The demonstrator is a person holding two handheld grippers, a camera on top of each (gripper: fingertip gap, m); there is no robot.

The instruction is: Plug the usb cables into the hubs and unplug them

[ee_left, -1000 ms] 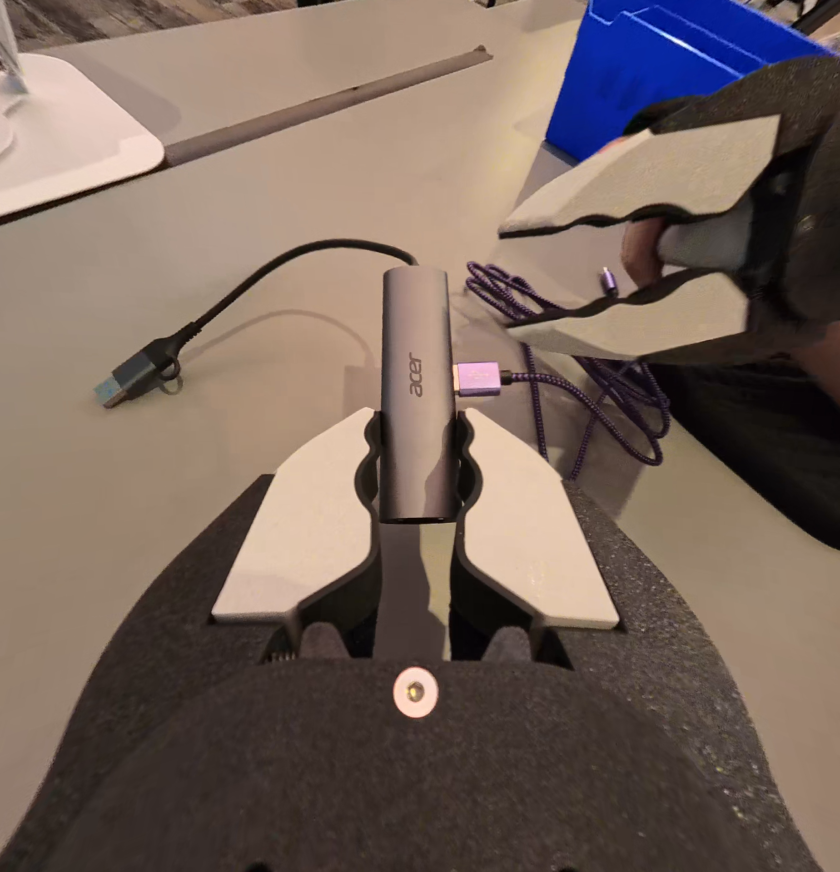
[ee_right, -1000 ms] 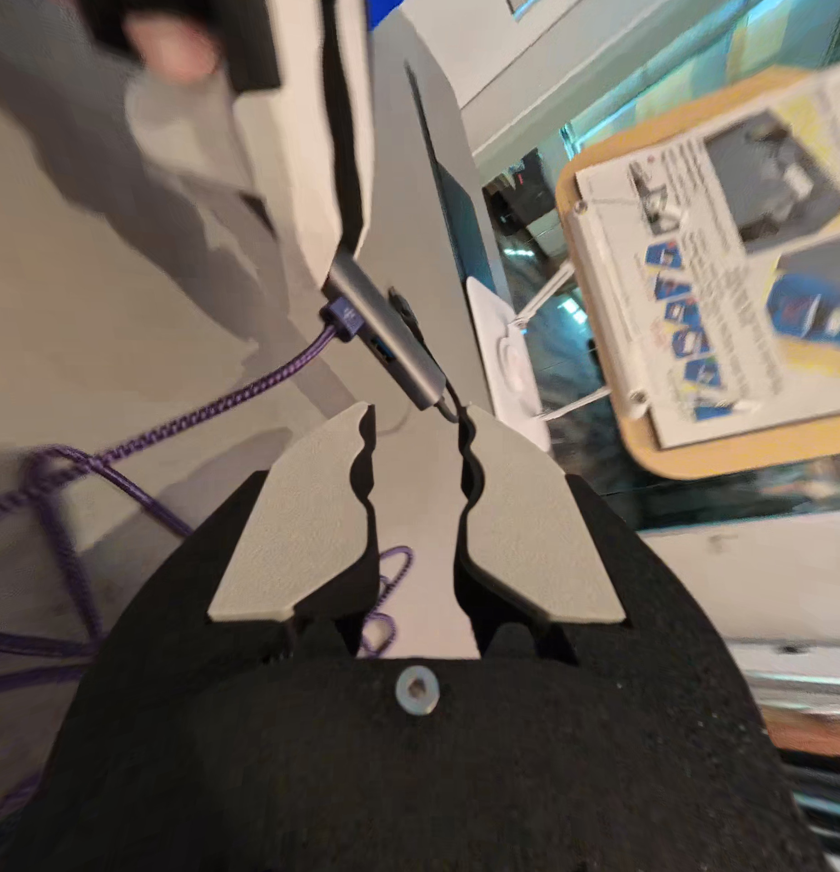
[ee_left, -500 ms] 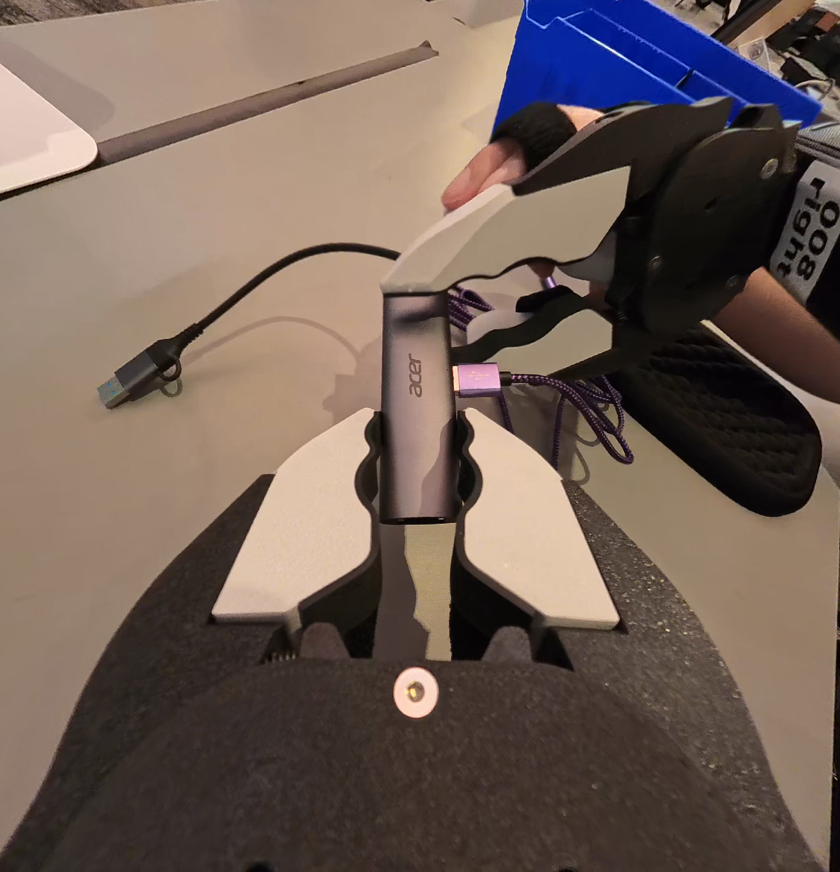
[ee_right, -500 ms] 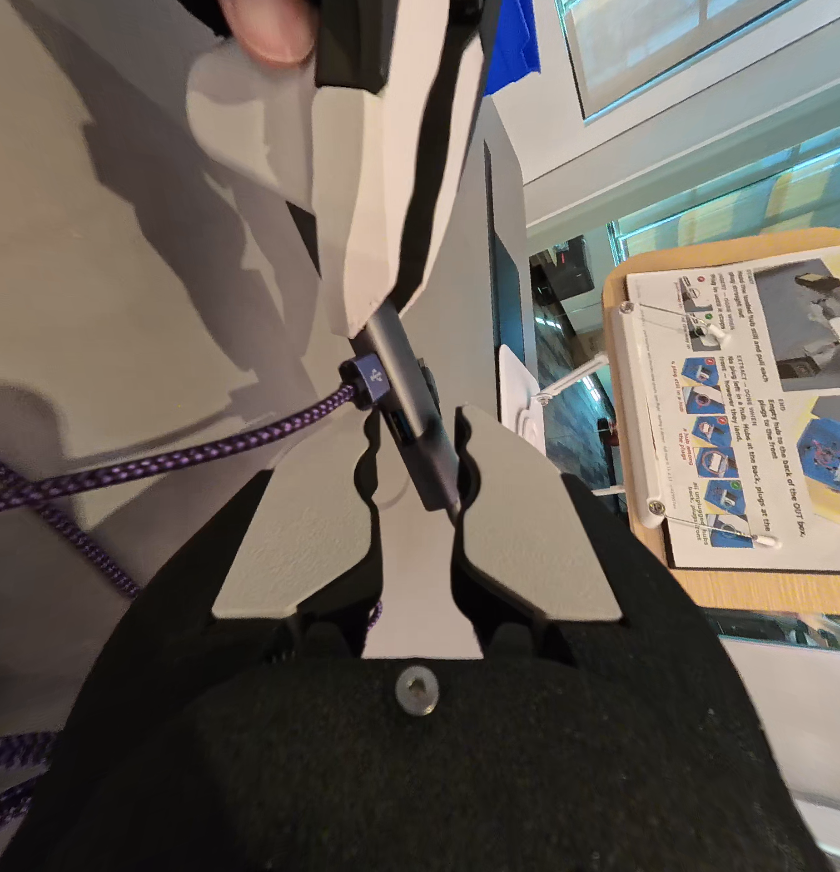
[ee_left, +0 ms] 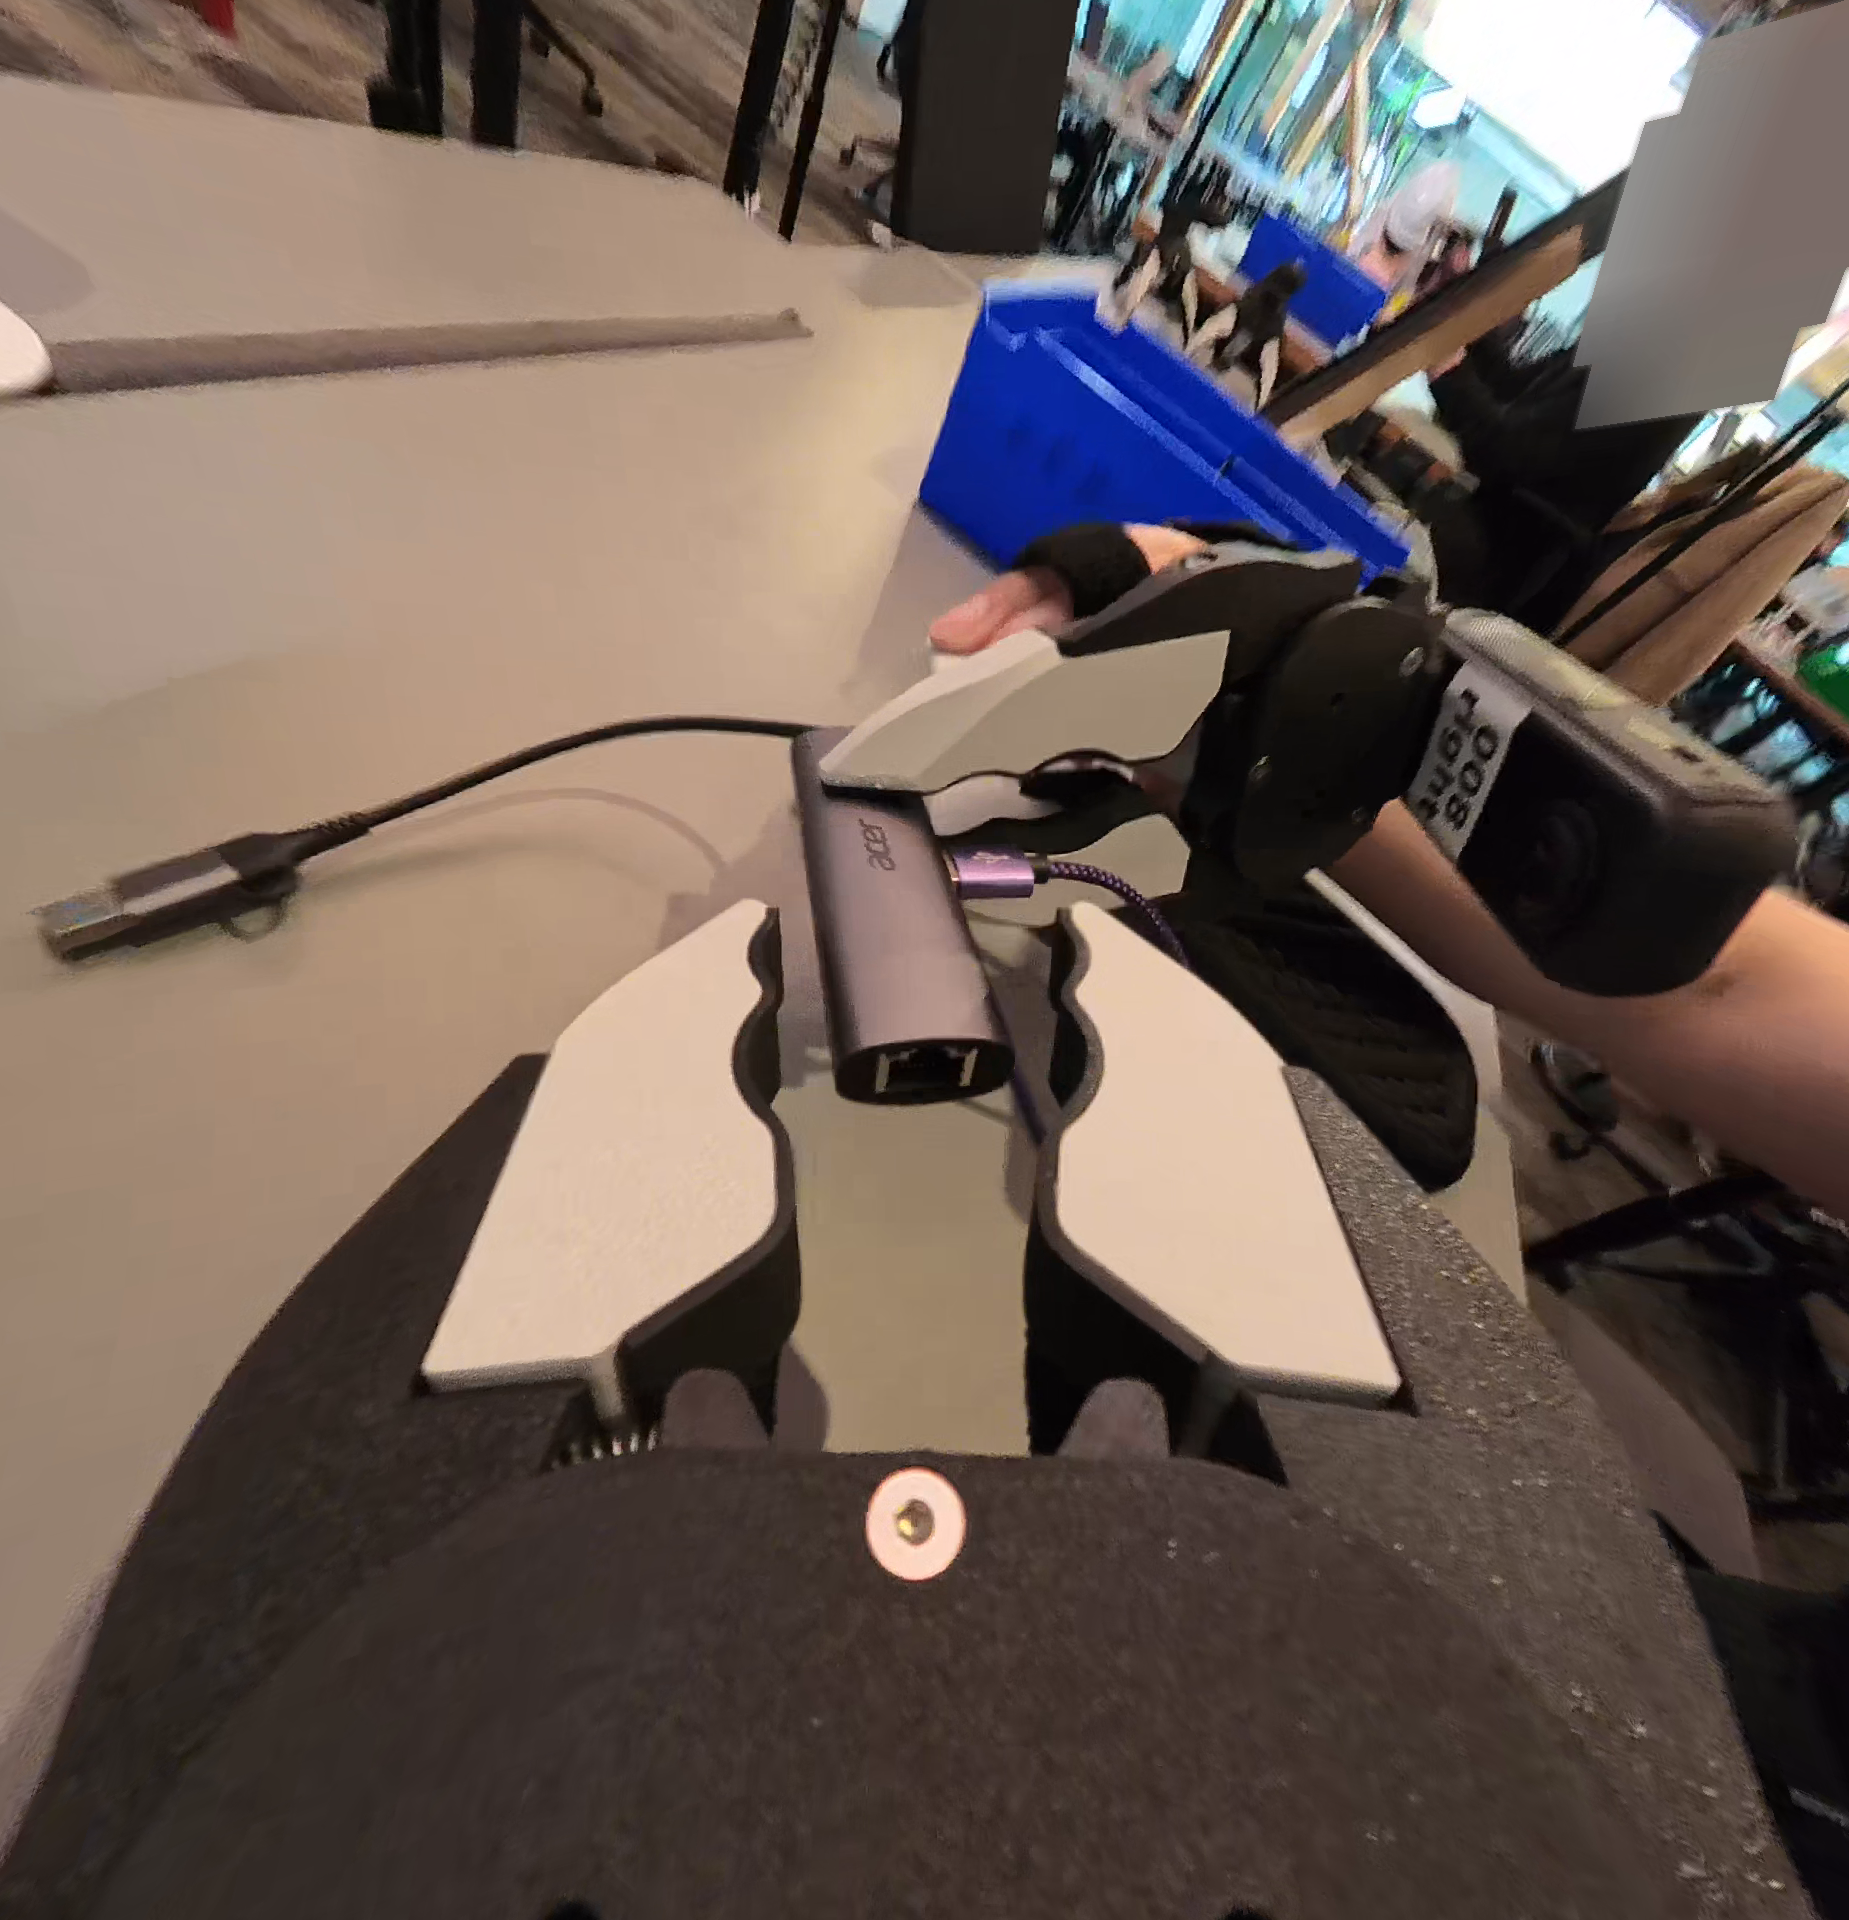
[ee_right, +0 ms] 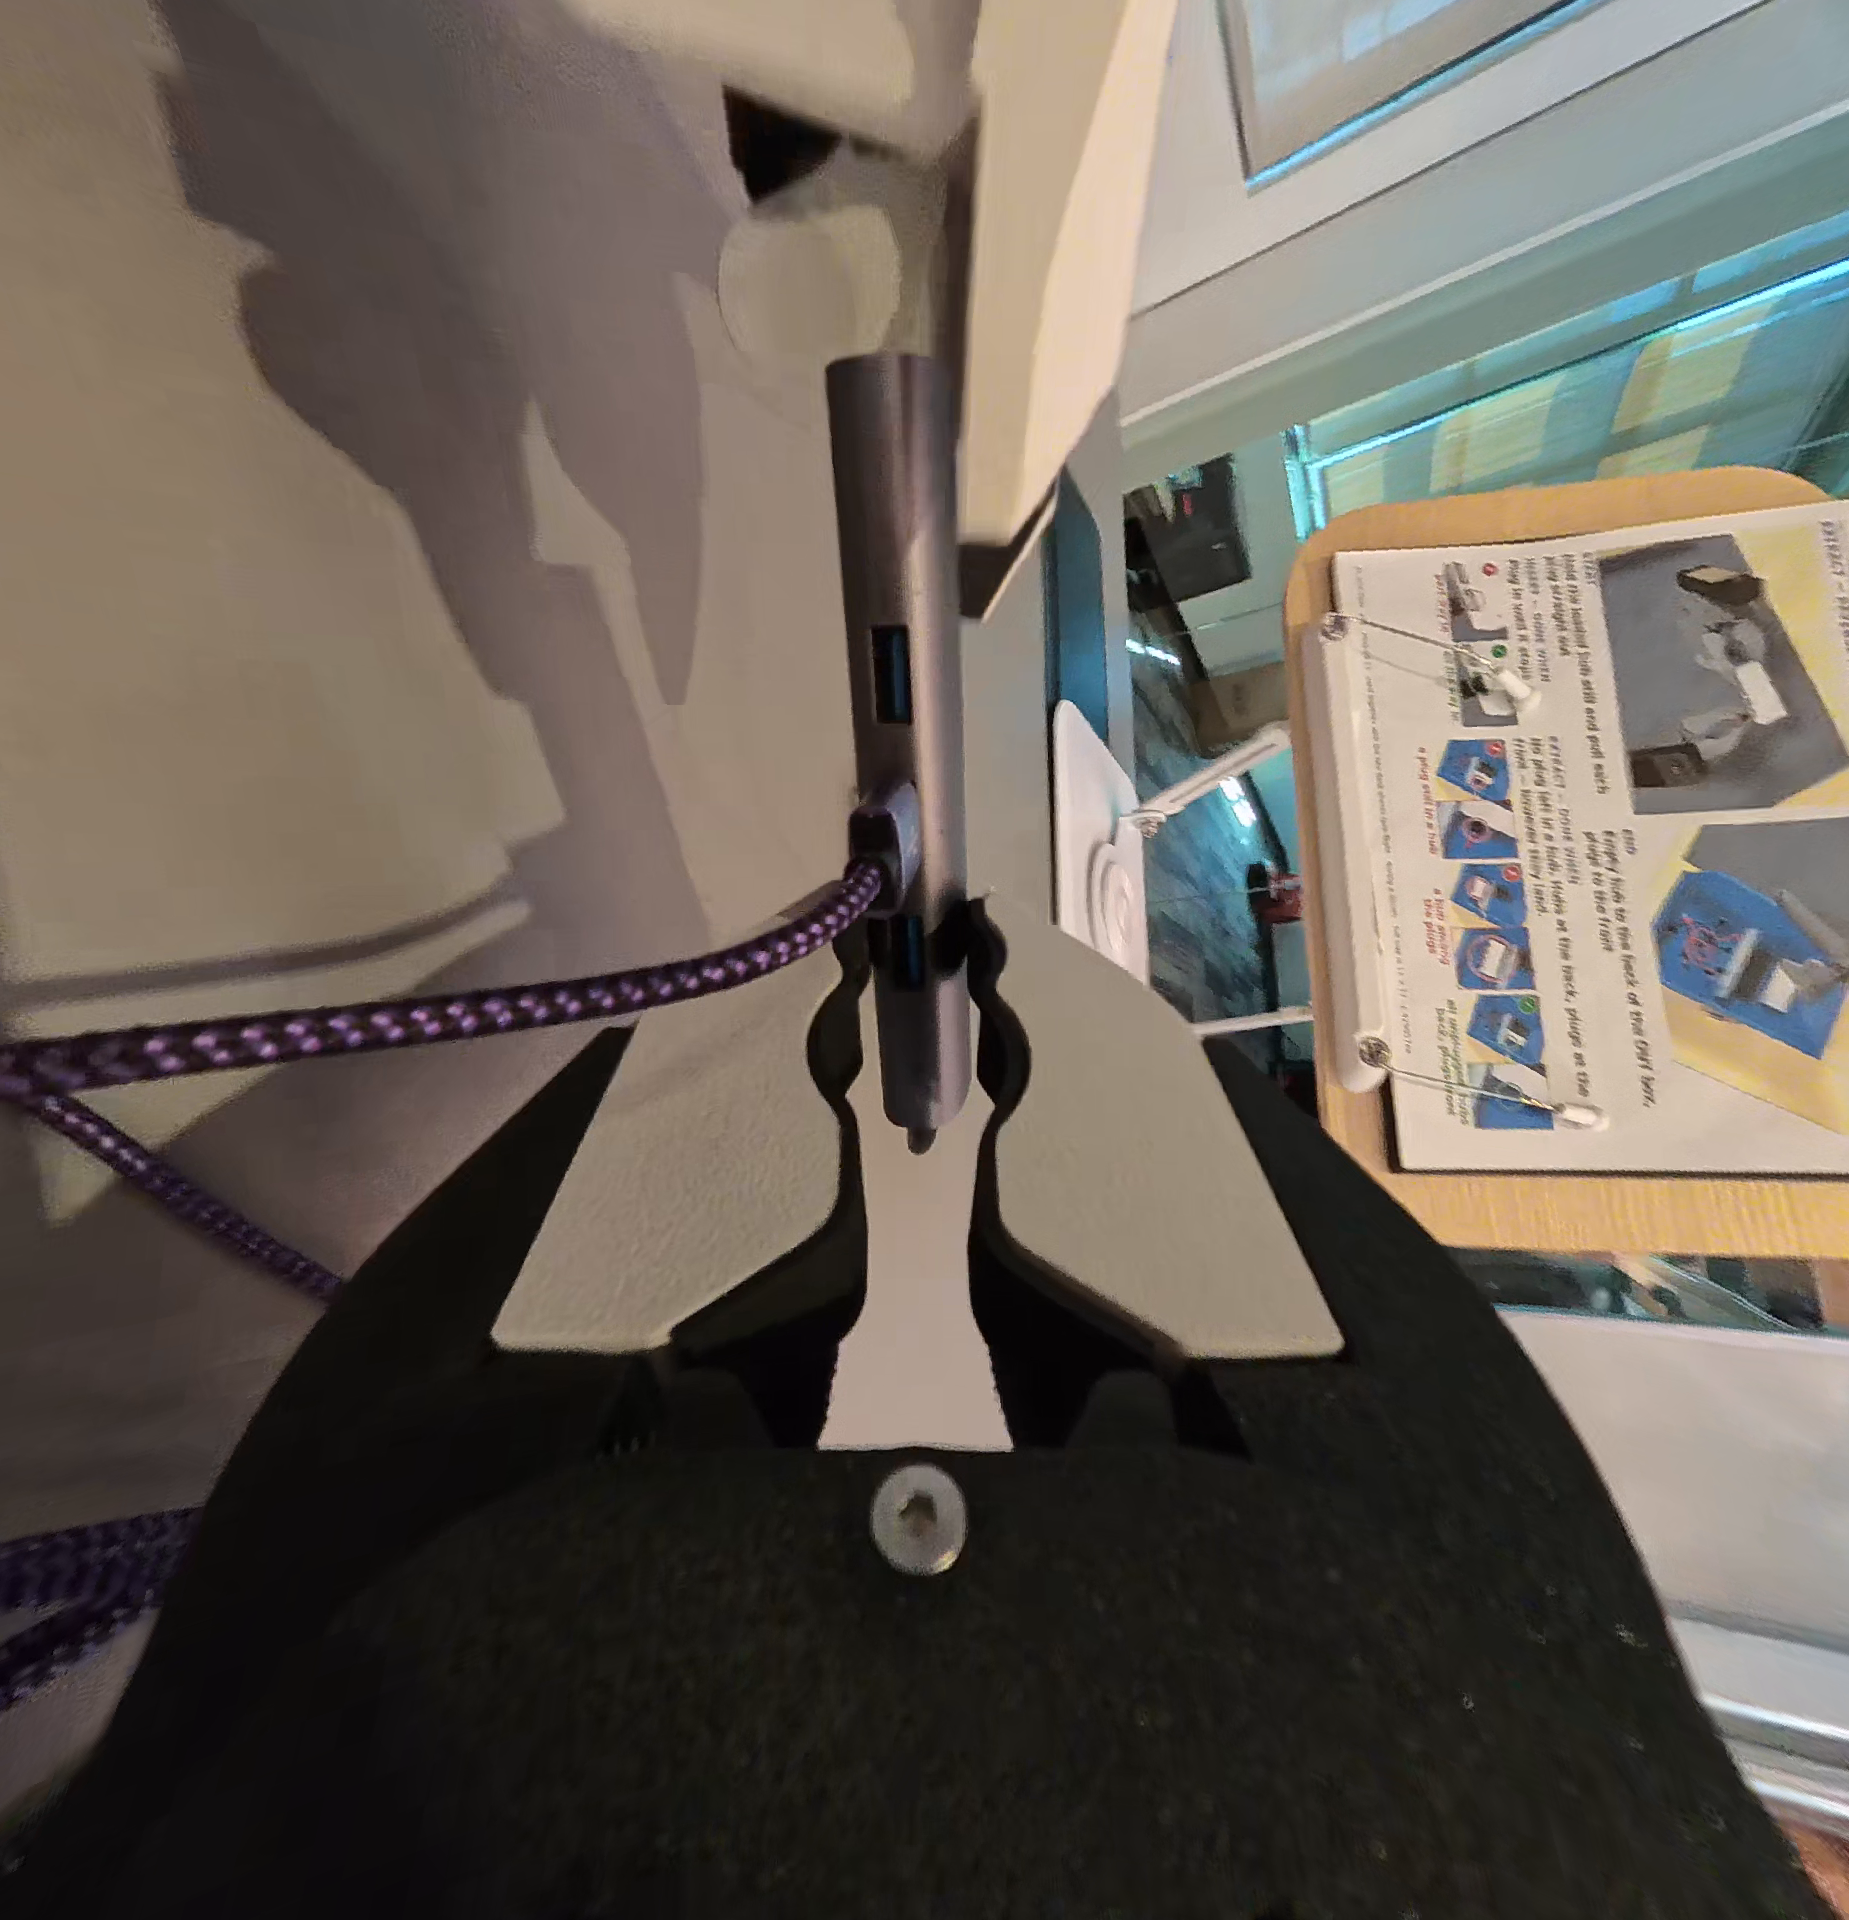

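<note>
The left hand-held gripper (ee_left: pixel 915 1023) stands wide open, its two pale, scallop-edged fingers either side of the near end of the hub (ee_left: pixel 892 940) without touching it. The right hand-held gripper (ee_left: pixel 904 790) comes in from 3 o'clock in the left wrist view and is clamped on the hub's far end; in the right wrist view (ee_right: pixel 925 1023) its two fingers pinch the tip of the hub (ee_right: pixel 904 727).

One hub shows: a slim, dark grey metal bar with rounded edges and a network socket in its near end, held just above the desk (ee_left: pixel 400 582). On its side face are two empty blue-lined ports and, between them, the one purple plug (ee_left: pixel 993 873) seated in it. The plug's single braided purple cable (ee_right: pixel 432 1013) runs off toward 9 o'clock in the right wrist view and loops there.

From the hub's far end one smooth black cable (ee_left: pixel 587 743) curves toward 9 o'clock and ends in a grey connector (ee_left: pixel 146 909) lying on the flat, matte grey desk.

At 1 o'clock stands one blue plastic bin (ee_left: pixel 1117 447). In the right wrist view, at 3 o'clock, is one wooden board (ee_right: pixel 1346 1164) bearing a printed sheet (ee_right: pixel 1647 852).
</note>
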